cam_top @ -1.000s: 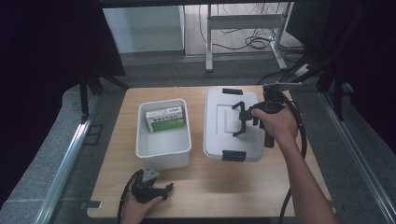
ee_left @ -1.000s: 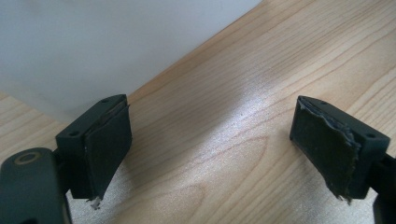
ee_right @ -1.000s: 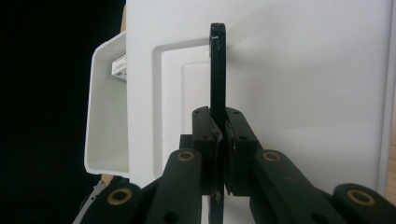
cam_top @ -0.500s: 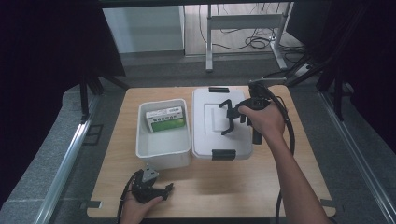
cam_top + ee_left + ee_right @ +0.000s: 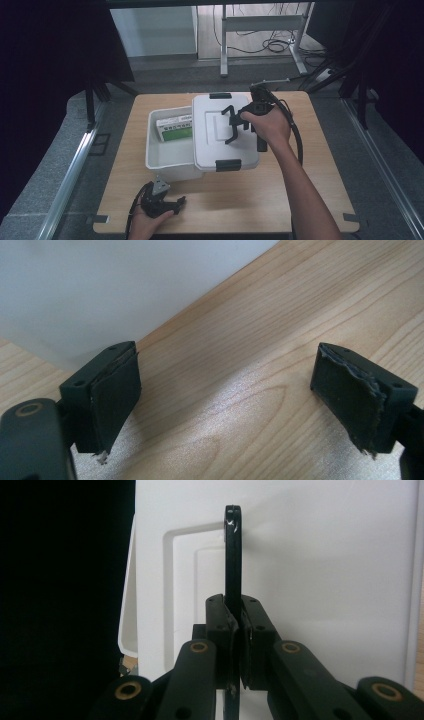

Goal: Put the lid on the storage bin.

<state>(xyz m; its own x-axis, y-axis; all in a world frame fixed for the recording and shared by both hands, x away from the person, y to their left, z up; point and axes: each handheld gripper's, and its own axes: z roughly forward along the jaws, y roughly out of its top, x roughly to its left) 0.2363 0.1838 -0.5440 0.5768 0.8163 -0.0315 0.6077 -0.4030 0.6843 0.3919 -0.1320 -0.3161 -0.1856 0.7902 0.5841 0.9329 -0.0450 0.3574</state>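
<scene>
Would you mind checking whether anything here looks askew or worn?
The white lid sits askew, covering just part of the white bin, carried by its black handle in the right gripper. The left gripper's pads look frayed.

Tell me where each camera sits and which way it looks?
High view: above the table, looking down; both forearms, left gripper, right gripper on the lid.
Left gripper view: along its open jaws at the table and white box.
Right gripper view: along its jaws, clamping the lid's black handle.
Shared: the lid.
</scene>
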